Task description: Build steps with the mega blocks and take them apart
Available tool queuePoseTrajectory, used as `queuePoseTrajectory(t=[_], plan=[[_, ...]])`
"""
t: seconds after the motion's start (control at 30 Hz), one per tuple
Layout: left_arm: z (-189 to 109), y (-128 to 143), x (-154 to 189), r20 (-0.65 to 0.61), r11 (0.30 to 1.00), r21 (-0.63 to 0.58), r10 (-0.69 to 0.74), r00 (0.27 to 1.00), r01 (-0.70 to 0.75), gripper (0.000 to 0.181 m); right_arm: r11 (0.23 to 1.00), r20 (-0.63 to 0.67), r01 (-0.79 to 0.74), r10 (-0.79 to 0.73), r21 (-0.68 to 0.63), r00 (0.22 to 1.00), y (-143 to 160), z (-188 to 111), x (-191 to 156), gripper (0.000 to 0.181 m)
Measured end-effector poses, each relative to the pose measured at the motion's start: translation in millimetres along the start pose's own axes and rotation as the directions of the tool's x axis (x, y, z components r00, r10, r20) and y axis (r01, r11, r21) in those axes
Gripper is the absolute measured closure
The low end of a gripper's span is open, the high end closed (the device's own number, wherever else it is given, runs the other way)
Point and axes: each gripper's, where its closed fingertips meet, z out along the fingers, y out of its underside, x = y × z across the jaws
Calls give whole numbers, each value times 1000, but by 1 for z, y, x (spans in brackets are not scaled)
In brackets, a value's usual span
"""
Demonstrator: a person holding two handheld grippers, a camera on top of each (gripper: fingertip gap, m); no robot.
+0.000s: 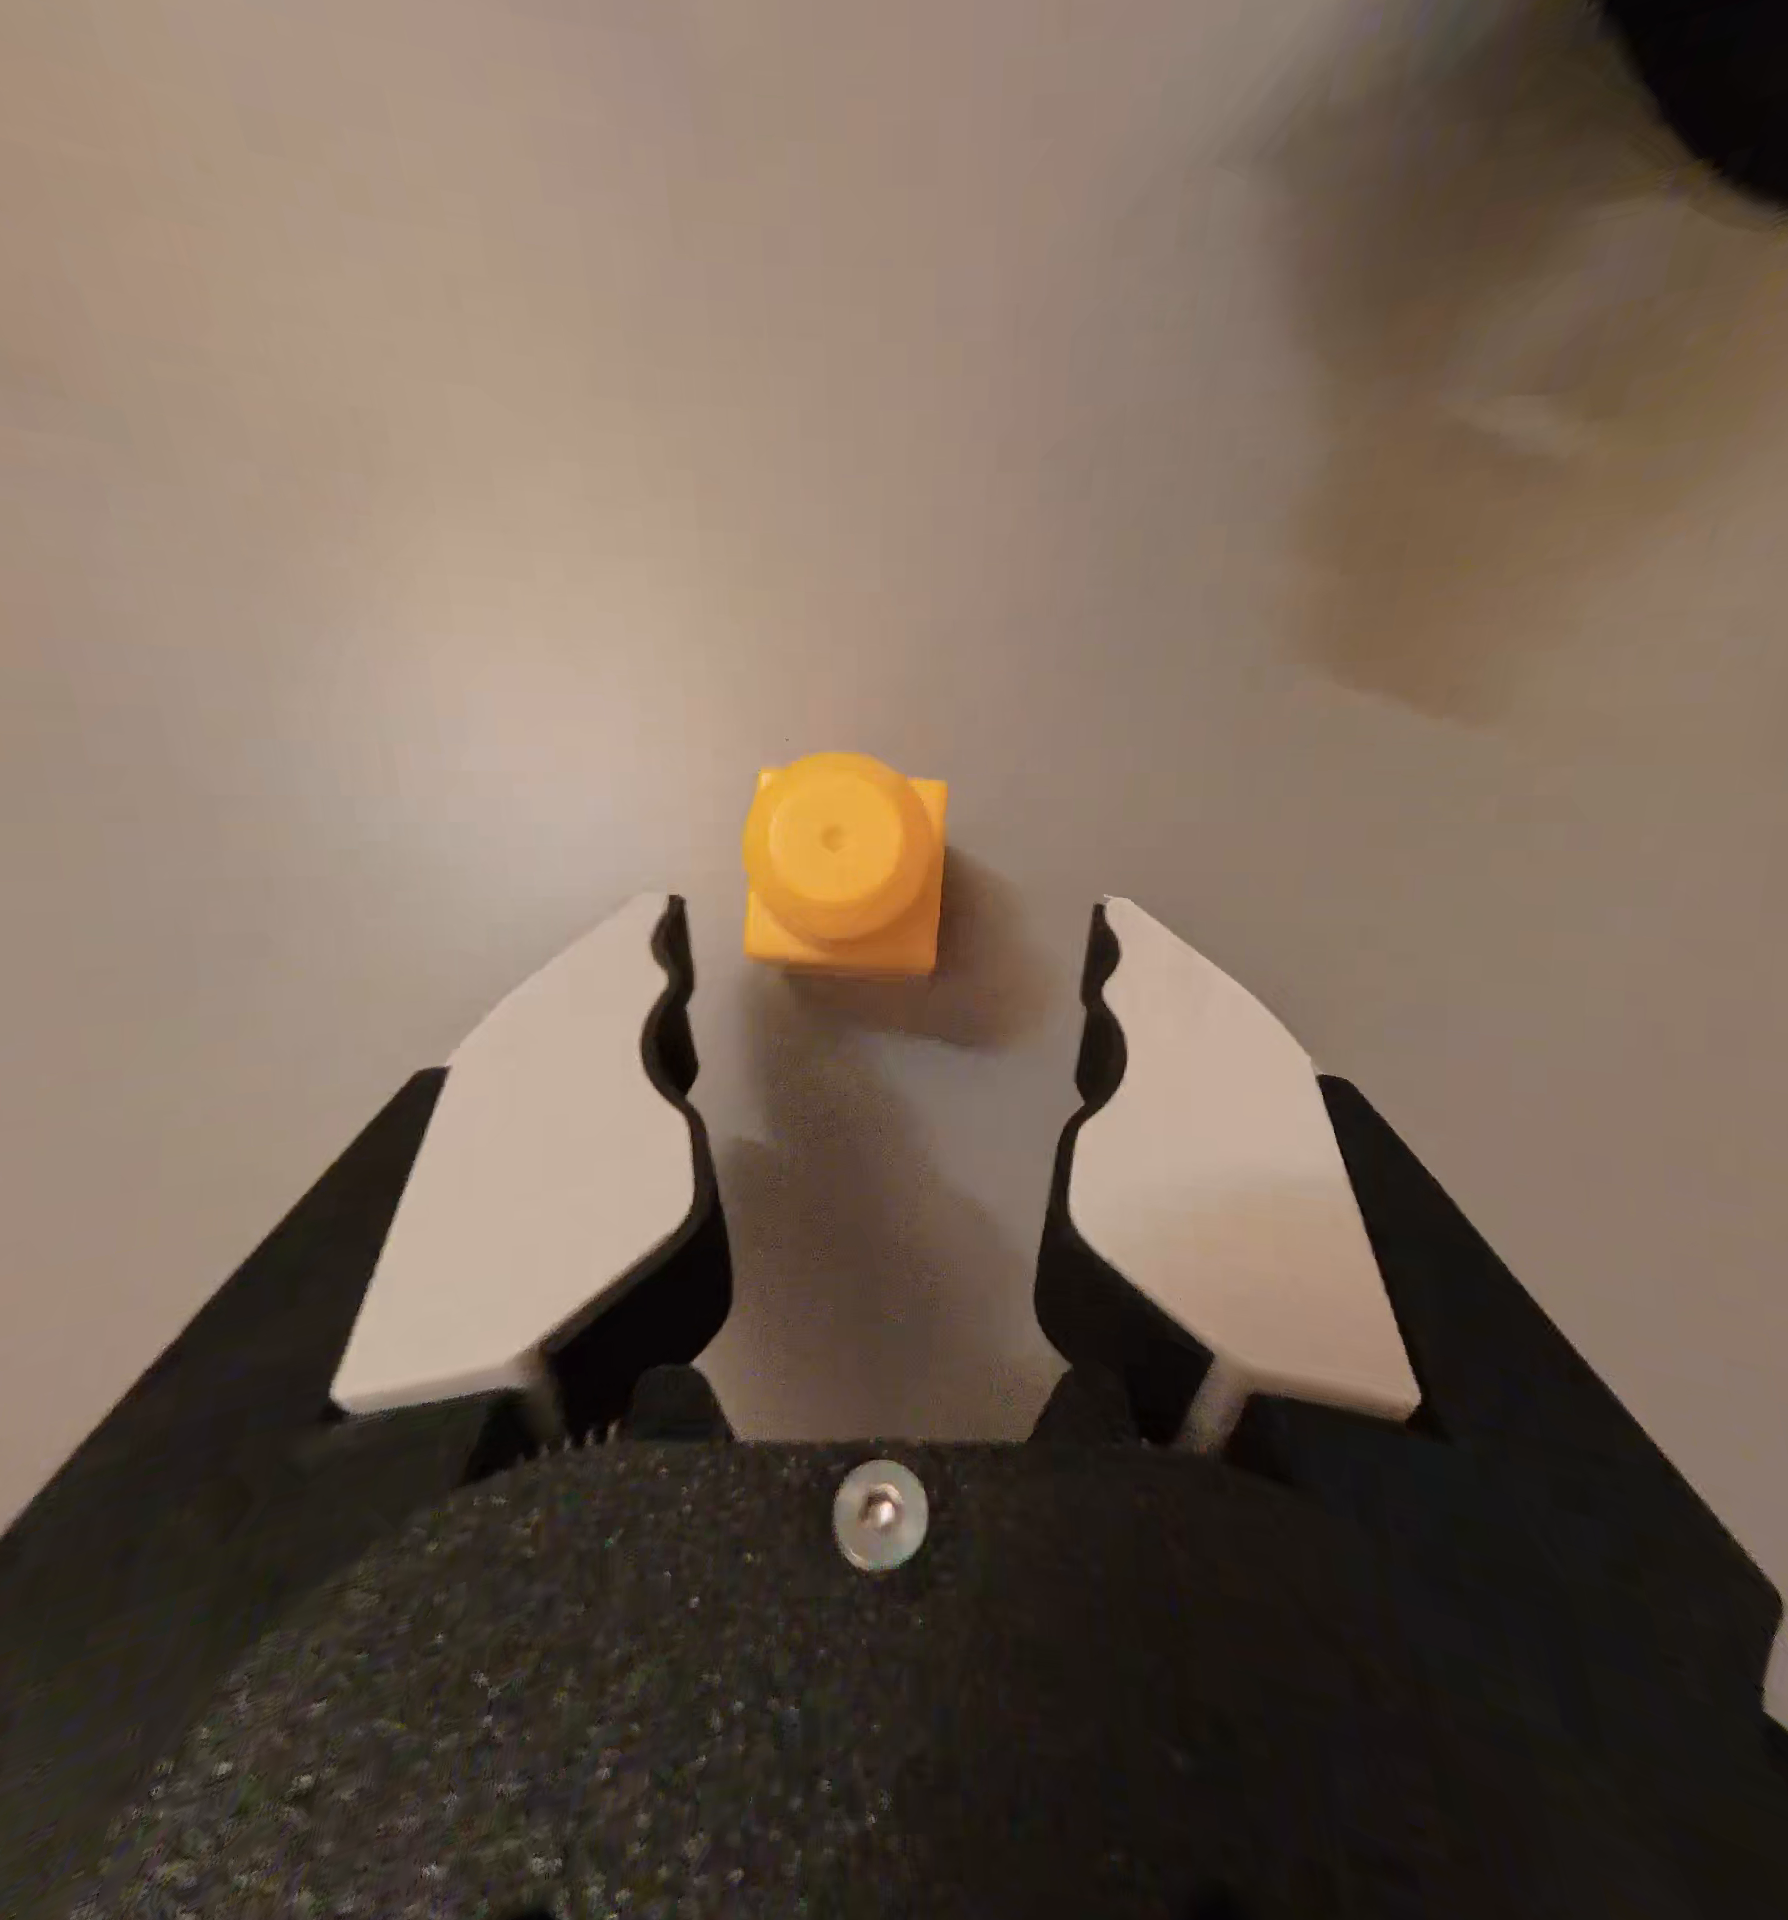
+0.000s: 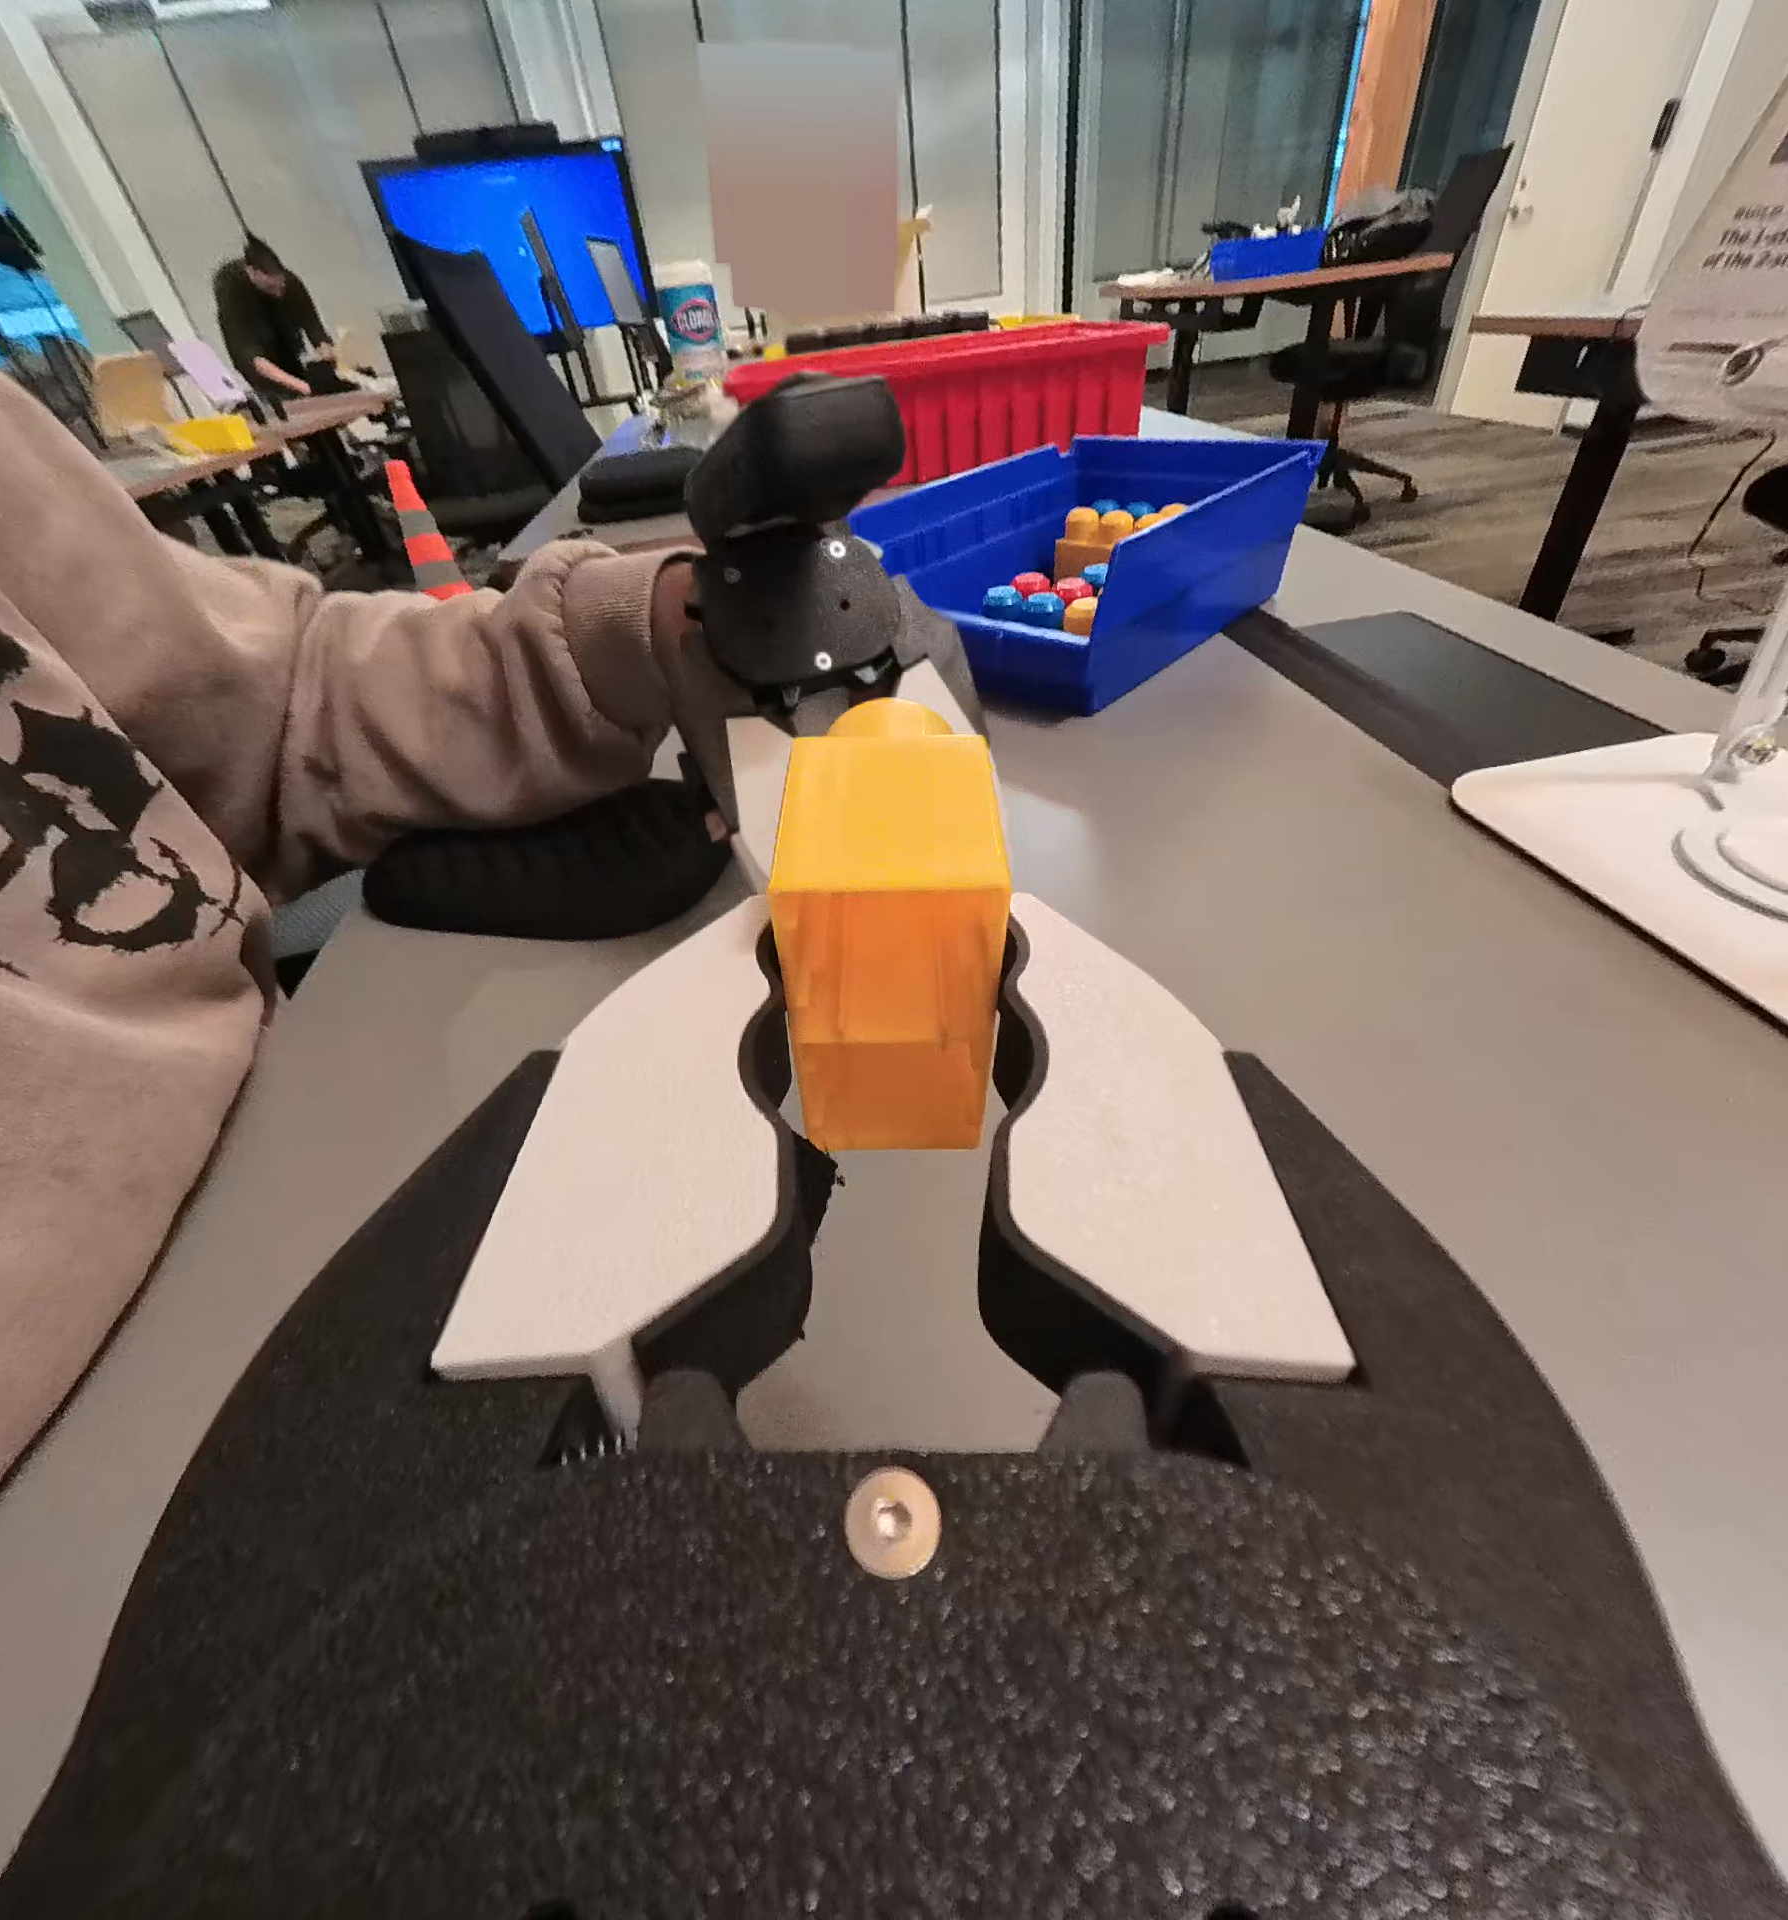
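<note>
An orange one-stud block [image 1: 843, 862] stands stud up on the grey table [image 1: 350, 520], seen from straight above. My left gripper [image 1: 888, 906] is open and hovers over it, with a fingertip on each side of the block in the picture and not touching it. My right gripper [image 2: 890, 935] is shut on another orange one-stud block [image 2: 890, 935], held level above the table with its hollow underside towards the camera and its stud pointing away. The left gripper [image 2: 796, 582] also shows beyond it in the right wrist view, pointing down in a person's hand.
A blue bin [image 2: 1191, 561] with several red, blue and orange blocks [image 2: 1061, 597] stands at the back right, with a red bin [image 2: 973, 384] behind it. A white stand base [image 2: 1617, 831] sits at the right. A black pad [image 2: 547, 873] and the person's sleeve [image 2: 402, 665] are at the left. The gap from one gripper's tips to the other's is roughly 15 cm.
</note>
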Motion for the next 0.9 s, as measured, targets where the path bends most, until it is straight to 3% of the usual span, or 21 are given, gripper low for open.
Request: queuePoseTrajectory(t=[0.1,0.2,0.27,0.33,0.4,0.5,0.6,0.7,0.87,0.9], plan=[[13,1,-3,25,999,-48,17,1000,-15,121,1000,-6,4,-4,-30,1000,7,2,1,145],[19,1,-8,54,998,-58,17,998,-14,145,999,-6,1,-1,-48,1000,11,2,2,145],[19,0,-7,55,999,-49,21,998,-19,144,998,-6,-2,1,-58,1000,13,2,2,145],[15,-10,-4,43,1000,25,-2,999,1,144,998,-4,-4,4,-58,1000,14,2,3,145],[3,-32,-2,4,981,188,-51,999,49,144,999,-4,-6,6,-43,1000,12,2,3,145],[-33,-79,9,-140,845,514,-91,986,151,144,1000,4,-16,16,18,1000,3,1,1,145],[-71,-112,19,-261,651,719,-72,963,244,144,995,23,-47,46,85,999,-6,1,-1,145],[-96,-130,27,-357,496,802,-48,933,333,144,981,70,-95,85,170,994,-17,2,-7,145],[-112,-144,39,-452,321,846,6,892,427,144,950,157,-168,130,262,979,-30,6,-19,145],[-111,-146,40,-460,311,845,7,888,436,144,946,170,-180,137,269,976,-32,6,-21,145]])
